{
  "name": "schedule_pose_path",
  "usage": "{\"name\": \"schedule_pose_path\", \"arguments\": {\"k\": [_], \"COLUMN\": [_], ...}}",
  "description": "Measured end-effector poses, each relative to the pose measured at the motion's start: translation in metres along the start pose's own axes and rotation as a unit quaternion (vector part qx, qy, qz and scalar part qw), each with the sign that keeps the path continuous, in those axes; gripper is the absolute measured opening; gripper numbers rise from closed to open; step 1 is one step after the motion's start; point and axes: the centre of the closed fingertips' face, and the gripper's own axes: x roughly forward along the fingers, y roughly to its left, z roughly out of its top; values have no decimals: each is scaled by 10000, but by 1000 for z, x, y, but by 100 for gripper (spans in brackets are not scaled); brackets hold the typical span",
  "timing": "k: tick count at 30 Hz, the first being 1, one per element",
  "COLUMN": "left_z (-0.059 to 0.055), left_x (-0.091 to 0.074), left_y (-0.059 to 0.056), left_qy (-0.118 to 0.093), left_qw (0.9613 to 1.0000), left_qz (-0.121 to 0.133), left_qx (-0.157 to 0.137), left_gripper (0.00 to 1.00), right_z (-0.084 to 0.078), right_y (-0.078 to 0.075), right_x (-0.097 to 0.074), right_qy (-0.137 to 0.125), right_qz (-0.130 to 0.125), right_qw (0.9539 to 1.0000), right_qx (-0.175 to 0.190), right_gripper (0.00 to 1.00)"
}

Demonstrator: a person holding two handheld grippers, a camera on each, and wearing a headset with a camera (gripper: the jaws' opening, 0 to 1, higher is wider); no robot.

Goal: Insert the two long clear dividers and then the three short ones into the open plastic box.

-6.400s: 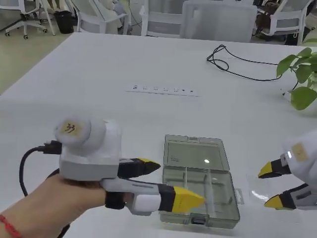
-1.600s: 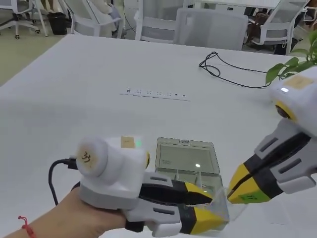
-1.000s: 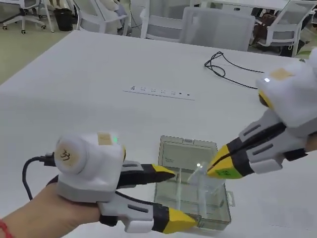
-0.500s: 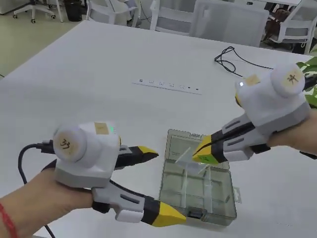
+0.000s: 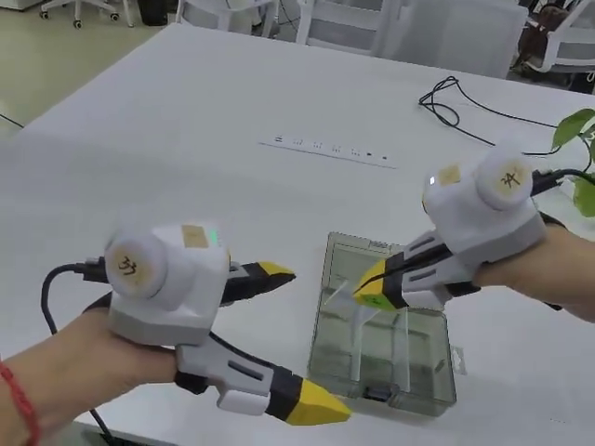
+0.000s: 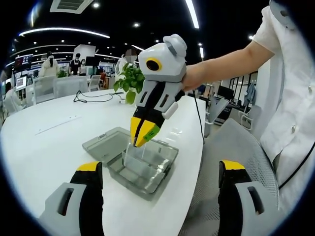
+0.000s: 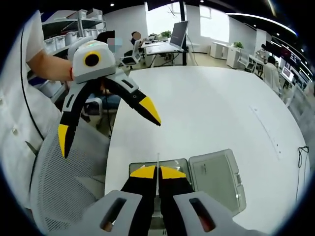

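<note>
Swung in from 3 o'clock over the last second: clear divider (image 5: pixel 346 299), pinched in the narrowed right tool (image 5: pixel 372 290), now above the open box's (image 5: pixel 409 395) 10 o'clock corner. Left tool (image 5: pixel 302 341) spread wide, empty, at 8 o'clock. Likely ready for lowering into its slots.

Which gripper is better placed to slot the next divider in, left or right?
Right. The right gripper is shut on a clear divider over the open box; the left gripper is open and empty beside it.
</note>
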Motion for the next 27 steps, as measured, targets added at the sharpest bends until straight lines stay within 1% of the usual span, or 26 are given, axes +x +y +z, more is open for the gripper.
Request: {"name": "schedule_pose_path", "arguments": {"k": [6,7,9,13,15,17,20,23,27], "left_z": [-1,-1,-2,-1,-1,-2,-1,-1,-1], "left_x": [-1,-1,-1,-1,-1,0,0,0,0], "left_y": [1,1,1,1,1,1,1,2,1], "left_qy": [-6,-10,-5,-43,-47,-45,-62,-67,-72], "left_qw": [10000,10000,10000,9999,9999,9999,9999,9999,9999], "left_qz": [28,29,37,44,39,46,42,42,38], "left_qx": [-51,-56,-66,-80,-98,-97,-122,-107,-109], "left_gripper": [100,100,100,100,100,100,100,100,100], "right_z": [-9,-12,-15,-15,-16,-15,-16,-18,-22], "right_y": [-4,-5,-6,-7,-5,-5,-6,-6,-8], "right_x": [4,6,7,9,12,15,21,27,35], "right_qy": [108,119,165,150,181,159,203,316,390], "right_qz": [1,19,0,-3,25,49,75,101,130], "right_qw": [9999,9999,9999,9998,9997,9996,9993,9986,9984], "right_qx": [-12,31,-28,-96,-165,-206,-294,-409,-399], "right_gripper": [3,3,3,3,3,2,2,2,2]}}
